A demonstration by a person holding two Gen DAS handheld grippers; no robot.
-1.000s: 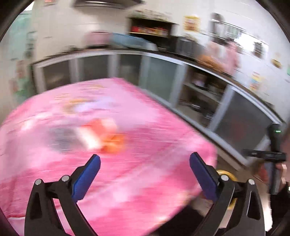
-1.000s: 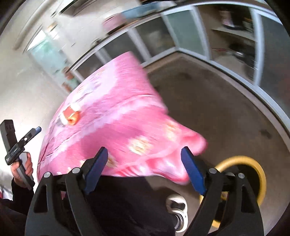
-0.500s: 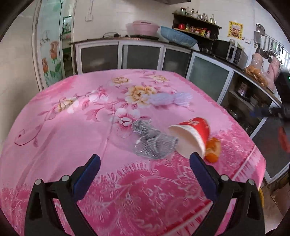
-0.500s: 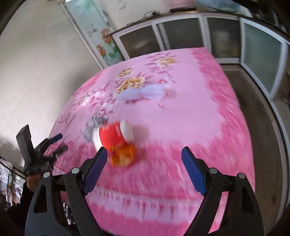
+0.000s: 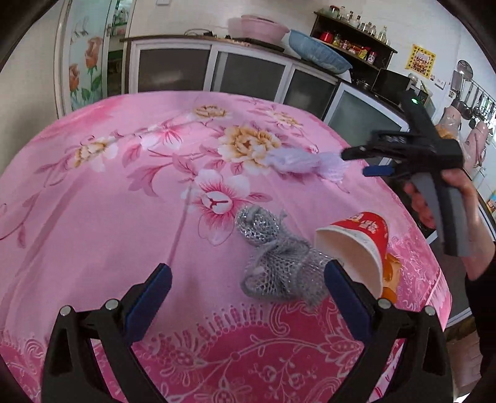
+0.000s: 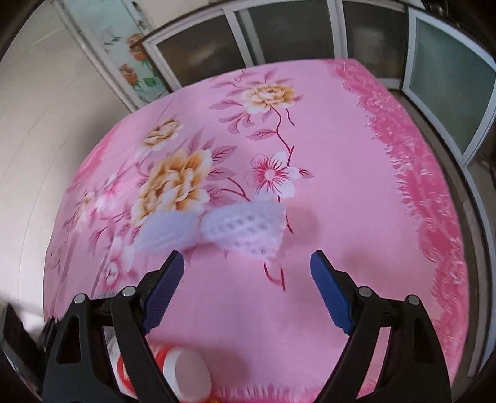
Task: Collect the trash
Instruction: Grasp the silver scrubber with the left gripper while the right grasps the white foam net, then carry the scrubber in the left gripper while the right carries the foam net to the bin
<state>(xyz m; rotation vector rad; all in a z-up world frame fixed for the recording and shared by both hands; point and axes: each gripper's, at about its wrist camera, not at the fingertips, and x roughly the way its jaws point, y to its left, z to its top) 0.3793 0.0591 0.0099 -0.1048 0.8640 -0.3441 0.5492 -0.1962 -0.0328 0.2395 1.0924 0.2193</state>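
On the pink floral tablecloth (image 5: 93, 217) lie a crumpled silver mesh (image 5: 276, 266), a red paper cup (image 5: 356, 245) tipped on its side with an orange scrap (image 5: 391, 276) behind it, and a white foam net (image 5: 302, 161) farther back. My left gripper (image 5: 248, 279) is open, with the silver mesh just beyond and between its fingertips, untouched. My right gripper (image 6: 246, 269) is open and hangs just short of the white foam net (image 6: 223, 228). A hand (image 5: 452, 192) holds that right gripper (image 5: 355, 162) beside the net. The cup (image 6: 183, 375) shows below it.
Grey-glass cabinets (image 5: 248, 74) line the back and right walls, with a pink basin (image 5: 260, 29) and a blue basin (image 5: 319, 57) on the counter. A door with painted roses (image 5: 83, 71) stands at the left. The table's right edge (image 5: 443, 294) drops to the floor.
The left gripper came in lower and closer to the silver mesh and cup. The right gripper swung from over the floor to above the table, next to the white foam net. Both stayed open.
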